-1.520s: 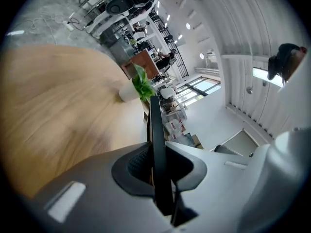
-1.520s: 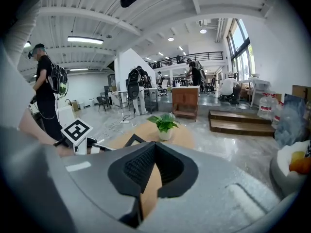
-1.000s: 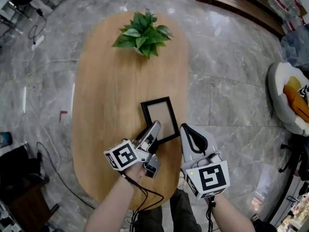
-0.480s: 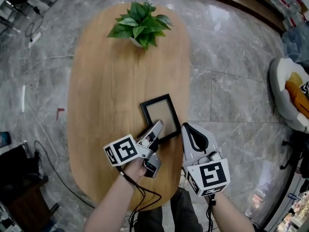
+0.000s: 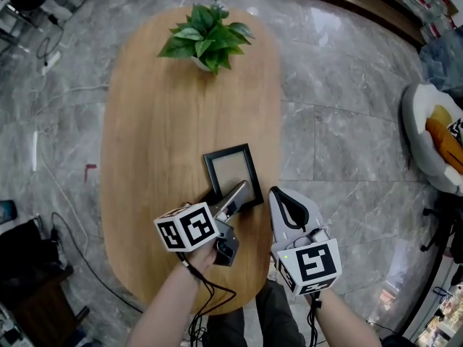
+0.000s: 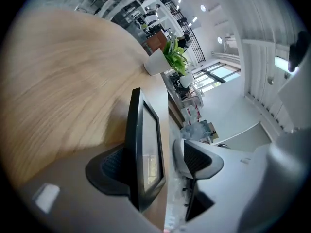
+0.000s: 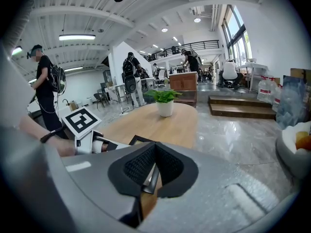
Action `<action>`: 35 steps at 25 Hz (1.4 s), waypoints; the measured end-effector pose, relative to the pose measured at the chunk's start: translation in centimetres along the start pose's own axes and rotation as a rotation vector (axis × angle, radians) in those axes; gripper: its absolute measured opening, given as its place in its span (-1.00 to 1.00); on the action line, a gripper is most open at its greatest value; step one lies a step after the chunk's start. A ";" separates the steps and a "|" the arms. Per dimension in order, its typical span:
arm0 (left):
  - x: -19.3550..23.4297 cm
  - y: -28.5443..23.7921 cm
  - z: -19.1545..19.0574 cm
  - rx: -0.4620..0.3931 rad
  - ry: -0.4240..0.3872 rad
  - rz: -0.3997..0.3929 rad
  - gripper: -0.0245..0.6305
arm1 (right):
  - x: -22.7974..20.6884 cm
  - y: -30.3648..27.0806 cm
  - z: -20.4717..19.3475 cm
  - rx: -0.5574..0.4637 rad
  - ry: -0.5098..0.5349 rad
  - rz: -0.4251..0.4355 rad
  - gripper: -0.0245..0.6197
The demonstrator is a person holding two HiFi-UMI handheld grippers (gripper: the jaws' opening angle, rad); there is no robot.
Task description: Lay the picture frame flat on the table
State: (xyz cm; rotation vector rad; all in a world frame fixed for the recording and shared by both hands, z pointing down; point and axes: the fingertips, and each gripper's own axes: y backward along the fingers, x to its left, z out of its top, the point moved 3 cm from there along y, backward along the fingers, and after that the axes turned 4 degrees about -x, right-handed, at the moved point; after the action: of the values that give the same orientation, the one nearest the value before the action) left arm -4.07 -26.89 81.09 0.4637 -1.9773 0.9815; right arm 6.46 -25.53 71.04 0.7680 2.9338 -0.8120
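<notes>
One picture frame, one potted plant, one surface, and two grippers: left gripper, right gripper.

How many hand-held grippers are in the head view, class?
2: the left hand-held gripper, jaws just opening around the picture frame's near edge; the right hand-held gripper beside it.

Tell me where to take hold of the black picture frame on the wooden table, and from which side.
Grip the black rectangular picture frame by its thin near rail, coming low from the near end of the oval wooden table. It lies face up there, so only an edge rail likely fits between fingers. The left gripper straddles that rail, its fingers just opened.
</notes>
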 end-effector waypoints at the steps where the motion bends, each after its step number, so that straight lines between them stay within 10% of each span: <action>1: 0.0 0.0 0.1 0.002 -0.049 0.022 0.19 | 0.0 0.0 0.0 0.001 -0.001 0.000 -0.92; 13: 0.0 0.5 0.1 -0.002 -0.449 0.225 0.66 | -0.1 0.1 -0.7 0.008 -0.008 0.001 -0.92; 23: -1.6 3.1 2.0 -0.058 -0.485 0.246 0.21 | -0.3 0.9 0.7 0.005 0.002 -0.008 -0.92; 35: -12.0 11.0 8.3 -0.188 -0.677 0.228 -0.32 | 1.3 6.3 11.6 -0.098 0.054 -0.007 -0.92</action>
State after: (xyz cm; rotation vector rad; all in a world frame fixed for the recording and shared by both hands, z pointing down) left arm -8.66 -27.08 63.40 0.5155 -2.7529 0.8233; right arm 6.73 -25.85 57.78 0.7847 2.9987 -0.6523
